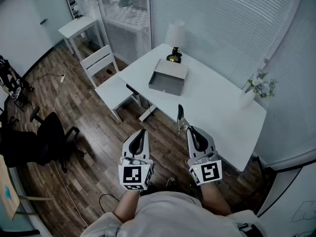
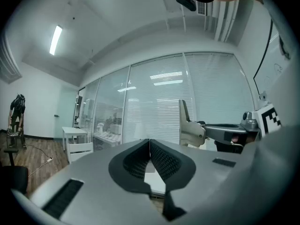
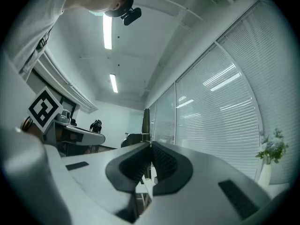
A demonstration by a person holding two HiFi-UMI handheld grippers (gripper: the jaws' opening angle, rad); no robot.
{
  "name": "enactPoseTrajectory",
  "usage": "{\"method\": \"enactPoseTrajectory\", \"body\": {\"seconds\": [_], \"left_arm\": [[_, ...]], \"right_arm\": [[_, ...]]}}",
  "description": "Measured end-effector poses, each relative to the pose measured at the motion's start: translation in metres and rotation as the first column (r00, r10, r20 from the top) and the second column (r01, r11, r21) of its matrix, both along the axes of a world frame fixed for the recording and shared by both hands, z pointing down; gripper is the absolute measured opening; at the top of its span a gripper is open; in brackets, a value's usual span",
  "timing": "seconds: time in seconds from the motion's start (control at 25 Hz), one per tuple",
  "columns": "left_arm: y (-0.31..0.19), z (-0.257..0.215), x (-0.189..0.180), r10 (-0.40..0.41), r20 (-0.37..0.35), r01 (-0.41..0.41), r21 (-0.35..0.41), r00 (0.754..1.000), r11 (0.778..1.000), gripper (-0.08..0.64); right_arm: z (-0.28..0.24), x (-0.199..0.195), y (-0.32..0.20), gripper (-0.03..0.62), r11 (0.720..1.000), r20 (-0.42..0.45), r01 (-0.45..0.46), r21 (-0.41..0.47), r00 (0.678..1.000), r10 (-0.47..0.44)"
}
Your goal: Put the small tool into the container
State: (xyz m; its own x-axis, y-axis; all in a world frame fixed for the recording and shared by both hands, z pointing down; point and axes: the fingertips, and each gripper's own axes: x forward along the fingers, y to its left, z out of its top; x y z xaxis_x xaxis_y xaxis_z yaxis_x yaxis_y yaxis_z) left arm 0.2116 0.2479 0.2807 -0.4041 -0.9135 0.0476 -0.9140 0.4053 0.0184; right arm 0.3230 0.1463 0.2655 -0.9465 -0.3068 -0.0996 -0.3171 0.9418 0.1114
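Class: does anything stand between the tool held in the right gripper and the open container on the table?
Nothing visible does. Between the small tool and the container lies only bare table; the lamp stands beyond the container.

Two matching hand-held grippers, worn with a pale top

The left gripper [image 1: 142, 131] and right gripper [image 1: 189, 129] share a smooth light grey shell, rounded and narrowing toward the claw, where black ribbed pads [image 2: 164, 161] line the jaws. Dark rectangular slots are cut into the shell either side of the claw. Behind each claw sits a white cube [image 1: 135, 177] printed with black square markers. The person wears a pale top [image 1: 173, 214]
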Motion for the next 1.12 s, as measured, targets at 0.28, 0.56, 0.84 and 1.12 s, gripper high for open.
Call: {"method": "enactPoseTrajectory", "body": {"seconds": [0.28, 0.56, 0.84, 1.12], "left_arm": [[0.012, 0.009, -0.003, -0.009, -0.013, 0.009, -0.025, 1.0, 1.0, 0.025], [0.034, 0.012, -0.017, -0.037, -0.019, 0.037, -0.019, 0.999, 0.999, 0.025], [0.059, 0.005, -0.044, -0.058, -0.018, 0.058, 0.002, 0.998, 0.998, 0.025], [0.083, 0.014, -0.076, -0.048, -0.024, 0.047, -0.006, 0.999, 0.999, 0.025]], "right_arm": [[0.009, -0.008, 0.013, 0.031, 0.999, -0.003, 0.027, -0.034, 1.0, -0.028], [0.008, -0.025, 0.03, 0.031, 0.998, 0.008, 0.054, -0.018, 0.999, -0.053], [0.0, -0.053, 0.045, 0.031, 0.998, 0.01, 0.06, 0.004, 0.998, -0.06], [0.007, -0.085, 0.072, 0.031, 0.998, 0.005, 0.064, 0.002, 0.998, -0.064]]}}
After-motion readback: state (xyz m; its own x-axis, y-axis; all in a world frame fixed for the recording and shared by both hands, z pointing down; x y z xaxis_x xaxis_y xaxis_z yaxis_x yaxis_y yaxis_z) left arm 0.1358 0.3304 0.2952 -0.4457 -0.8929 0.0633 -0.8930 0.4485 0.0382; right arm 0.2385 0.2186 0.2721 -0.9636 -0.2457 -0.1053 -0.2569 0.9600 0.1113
